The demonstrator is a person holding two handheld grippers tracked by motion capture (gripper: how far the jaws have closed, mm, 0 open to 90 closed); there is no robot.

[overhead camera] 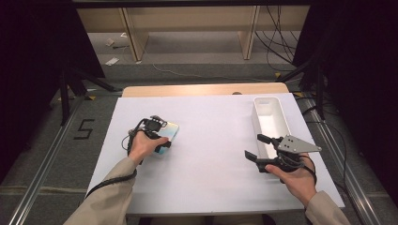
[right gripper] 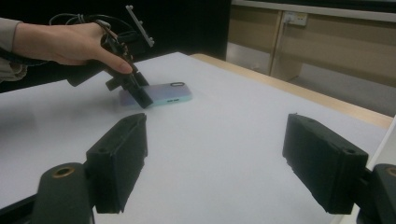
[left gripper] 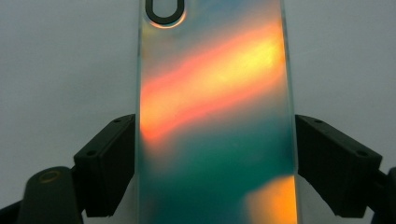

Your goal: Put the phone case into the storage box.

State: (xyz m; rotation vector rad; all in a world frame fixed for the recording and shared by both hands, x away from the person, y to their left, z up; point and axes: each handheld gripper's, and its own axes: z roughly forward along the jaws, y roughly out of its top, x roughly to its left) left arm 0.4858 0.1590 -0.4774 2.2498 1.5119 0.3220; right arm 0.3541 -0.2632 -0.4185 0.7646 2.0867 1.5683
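A phone (overhead camera: 171, 133) with an iridescent teal and orange back lies flat on the white table (overhead camera: 211, 154), left of centre. My left gripper (overhead camera: 158, 136) comes down on it from above. In the left gripper view its two black jaws press on the long edges of the phone (left gripper: 215, 102), so my left gripper (left gripper: 215, 163) is shut on it. The right gripper view shows the same hold from across the table, phone (right gripper: 163, 94) flat and left gripper (right gripper: 138, 95) angled down. My right gripper (overhead camera: 253, 146) hovers at the right, open, nothing between its jaws (right gripper: 215, 163).
A long white tray (overhead camera: 257, 123) stands at the right side of the table, right beside my right gripper. A wooden strip (overhead camera: 206, 89) runs along the table's far edge. Beyond it are floor cables and wooden furniture.
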